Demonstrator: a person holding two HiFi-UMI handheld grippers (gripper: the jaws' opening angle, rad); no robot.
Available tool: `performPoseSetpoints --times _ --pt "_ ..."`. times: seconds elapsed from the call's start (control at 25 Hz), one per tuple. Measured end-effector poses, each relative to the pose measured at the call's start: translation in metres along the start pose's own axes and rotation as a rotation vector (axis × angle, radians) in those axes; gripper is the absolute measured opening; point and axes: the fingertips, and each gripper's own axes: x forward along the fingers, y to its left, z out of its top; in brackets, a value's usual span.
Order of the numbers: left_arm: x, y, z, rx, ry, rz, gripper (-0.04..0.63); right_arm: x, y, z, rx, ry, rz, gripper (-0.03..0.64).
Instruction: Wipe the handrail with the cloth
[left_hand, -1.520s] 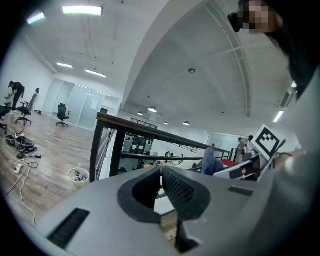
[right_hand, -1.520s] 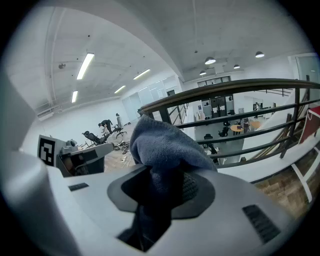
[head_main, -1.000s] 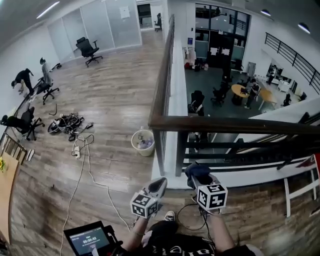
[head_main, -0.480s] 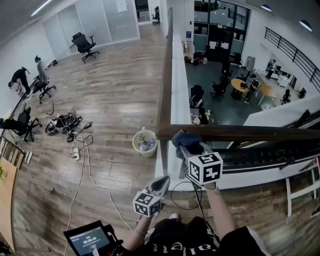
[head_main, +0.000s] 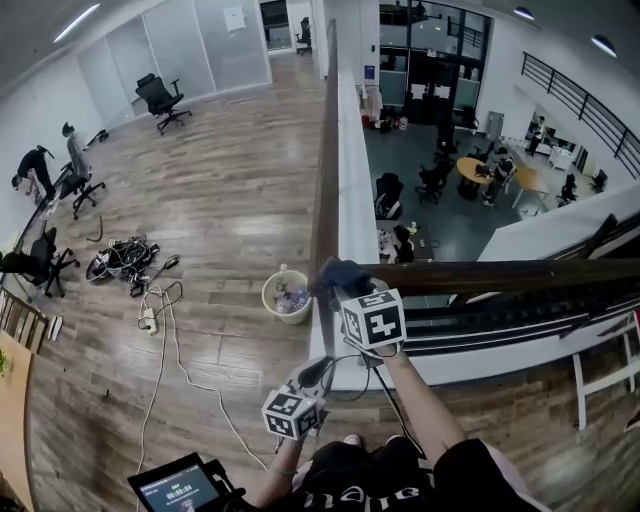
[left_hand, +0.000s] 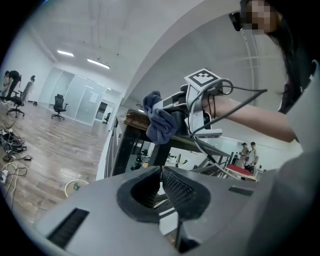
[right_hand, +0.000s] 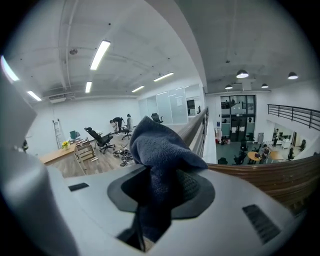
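**Cloth at the handrail corner, clamped in the right gripper**

The dark blue cloth (right_hand: 162, 150) is pinched between the jaws of the right gripper (head_main: 346, 287), bunched up ahead of them, with a tail hanging down through the gap. In the head view it sits on the wooden handrail (head_main: 500, 275) just at the corner where one run goes off to that gripper's right and the other straight ahead. The left gripper (head_main: 314, 370) hangs lower and nearer the person, apart from the rail, with its jaws together and nothing between them. On the wood floor to the left of the right gripper stands a round waste bin (head_main: 285, 294). Farther left lies a tangle of cables (head_main: 125, 256).
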Motion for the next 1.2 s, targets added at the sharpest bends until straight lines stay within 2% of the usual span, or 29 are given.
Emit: performPoseSetpoints --times 0.36,0.72,1.0,1.2 --pt "0.031 -0.010 -0.010 0.001 0.049 -0.053 0.002 -0.017 -0.054 -0.004 0.022 -0.037 -0.049 0.109" --pt "0.096 -0.069 -0.007 0.011 0.050 -0.088 0.002 -0.080 -0.155 -0.017 0.045 -0.062 -0.100 0.109" --pt "0.174 -0.148 -0.024 0.005 0.059 -0.101 0.002 -0.143 -0.267 -0.044 0.073 -0.079 -0.111 0.109" --pt "0.228 -0.222 -0.034 -0.010 0.058 -0.111 0.002 -0.202 -0.354 -0.059 0.086 -0.084 -0.125 0.109"
